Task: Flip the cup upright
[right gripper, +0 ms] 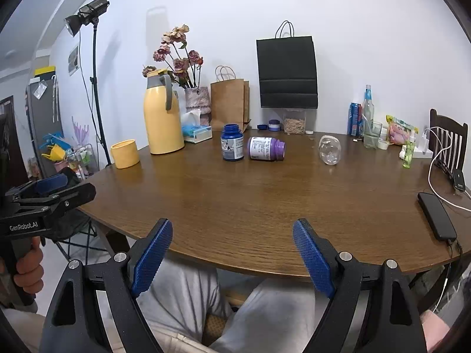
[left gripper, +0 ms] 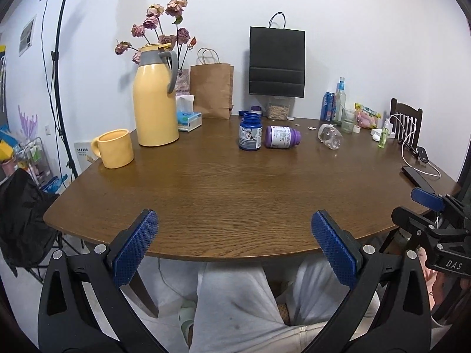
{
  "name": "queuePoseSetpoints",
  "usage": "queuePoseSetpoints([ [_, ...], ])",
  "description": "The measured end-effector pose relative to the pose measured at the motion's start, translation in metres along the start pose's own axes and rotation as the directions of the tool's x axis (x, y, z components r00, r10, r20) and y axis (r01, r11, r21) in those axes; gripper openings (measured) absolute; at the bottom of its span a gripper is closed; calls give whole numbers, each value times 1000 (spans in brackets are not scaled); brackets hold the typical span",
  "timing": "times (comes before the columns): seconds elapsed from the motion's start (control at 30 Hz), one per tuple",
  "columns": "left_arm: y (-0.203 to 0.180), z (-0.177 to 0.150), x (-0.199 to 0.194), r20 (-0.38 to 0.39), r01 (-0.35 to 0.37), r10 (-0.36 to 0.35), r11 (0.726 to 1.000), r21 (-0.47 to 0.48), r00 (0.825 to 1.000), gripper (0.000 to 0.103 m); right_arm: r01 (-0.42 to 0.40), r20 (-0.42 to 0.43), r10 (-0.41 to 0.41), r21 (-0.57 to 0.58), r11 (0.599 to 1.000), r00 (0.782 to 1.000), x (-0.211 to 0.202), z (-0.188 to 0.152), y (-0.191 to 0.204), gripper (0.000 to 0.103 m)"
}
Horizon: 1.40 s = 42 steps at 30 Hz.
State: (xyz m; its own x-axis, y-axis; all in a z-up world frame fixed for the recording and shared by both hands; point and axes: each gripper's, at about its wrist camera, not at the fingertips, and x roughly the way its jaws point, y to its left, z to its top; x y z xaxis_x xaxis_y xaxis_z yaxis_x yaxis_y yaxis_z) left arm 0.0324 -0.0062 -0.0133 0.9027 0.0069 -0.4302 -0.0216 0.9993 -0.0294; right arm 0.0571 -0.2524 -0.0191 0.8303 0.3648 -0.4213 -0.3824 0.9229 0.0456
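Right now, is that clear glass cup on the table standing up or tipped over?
Tipped over: the clear cup lies on its side on the table, apart from both open grippers.

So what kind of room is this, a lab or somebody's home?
Most likely a home dining room: a wooden table holds a yellow thermos jug, dried flowers and paper shopping bags. The studio light suggests it doubles as a recording spot.

On the table (right gripper: 265,206): one clear cup (right gripper: 330,149) lying down, one yellow mug (right gripper: 125,153), one yellow jug (right gripper: 162,117), two pill bottles (right gripper: 232,142) (right gripper: 265,148), two paper bags (right gripper: 229,103) (right gripper: 287,72), one phone (right gripper: 436,216).
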Motion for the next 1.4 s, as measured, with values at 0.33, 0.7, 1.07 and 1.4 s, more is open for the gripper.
queuePoseSetpoints([
  [0.33, 0, 0, -2, 5, 2, -2, 1000, -1, 1000, 103, -4, 14, 4, -17, 1000, 1000, -4, 2, 2, 88],
  [0.7, 4, 0, -3, -1, -1, 1, 1000, -11, 1000, 103, -6, 14, 6, -16, 1000, 1000, -5, 3, 2, 88],
  [1.07, 6, 2, -6, 0, 12, -12, 1000, -11, 1000, 103, -10, 15, 11, -18, 1000, 1000, -3, 3, 0, 88],
  [1.4, 8, 2, -5, -4, 11, -11, 1000, -15, 1000, 103, -12, 12, 13, -15, 1000, 1000, -3, 3, 0, 88],
])
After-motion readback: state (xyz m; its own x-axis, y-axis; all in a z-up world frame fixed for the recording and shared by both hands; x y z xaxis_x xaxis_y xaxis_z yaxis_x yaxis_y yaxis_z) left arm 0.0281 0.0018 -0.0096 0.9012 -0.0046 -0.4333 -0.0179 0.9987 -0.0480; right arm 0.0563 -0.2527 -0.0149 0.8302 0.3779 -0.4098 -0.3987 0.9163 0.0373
